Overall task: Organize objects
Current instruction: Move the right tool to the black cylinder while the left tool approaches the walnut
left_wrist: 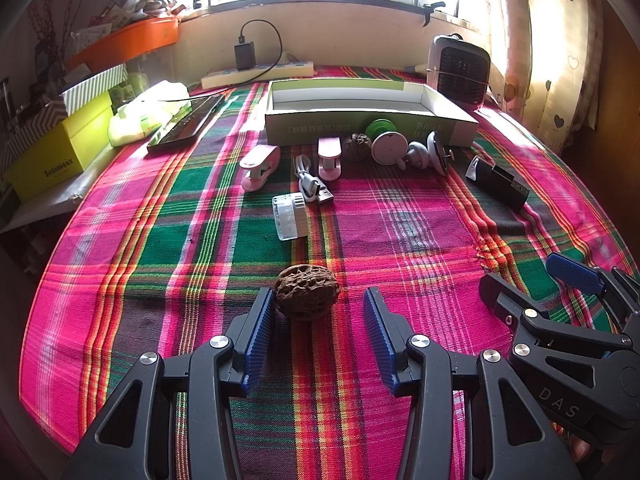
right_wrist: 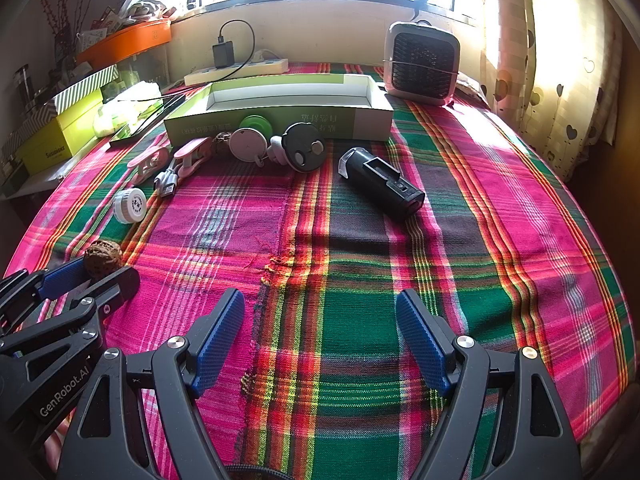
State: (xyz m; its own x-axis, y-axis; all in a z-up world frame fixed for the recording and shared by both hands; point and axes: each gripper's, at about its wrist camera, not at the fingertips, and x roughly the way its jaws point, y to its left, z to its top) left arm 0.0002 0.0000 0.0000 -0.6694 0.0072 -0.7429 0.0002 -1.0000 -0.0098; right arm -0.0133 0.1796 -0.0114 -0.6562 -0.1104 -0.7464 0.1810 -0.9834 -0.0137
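Left gripper (left_wrist: 320,308) spread wide, low over the pink-and-green plaid tablecloth (left_wrist: 400,240). Brown wrinkled walnut (left_wrist: 307,291) lies on the cloth at the fingertips, against the left blue ribbed pad (left_wrist: 262,320), well clear of the other pad; nothing clamped. Right gripper (right_wrist: 320,312) also wide open, empty, bare cloth between its pads; from its view the walnut (right_wrist: 102,258) sits at the far left, partly hidden behind the left gripper's finger.

Hard to make out: a second dark walnut-like lump (left_wrist: 357,143) by the box, half hidden among the round pieces. Window glare washes out everything beyond the sill.

Around: long open green-and-white cardboard box (left_wrist: 368,116) across the far side, nothing seen inside. In front of it, two pink clips (left_wrist: 260,166), a coiled white USB cable (left_wrist: 312,184), white and green round suction hooks (left_wrist: 390,146), a small clear-and-white plastic jar (left_wrist: 289,214) lying on its side, and a black cylindrical device (left_wrist: 498,182). Small white fan heater (right_wrist: 420,64) at far right.
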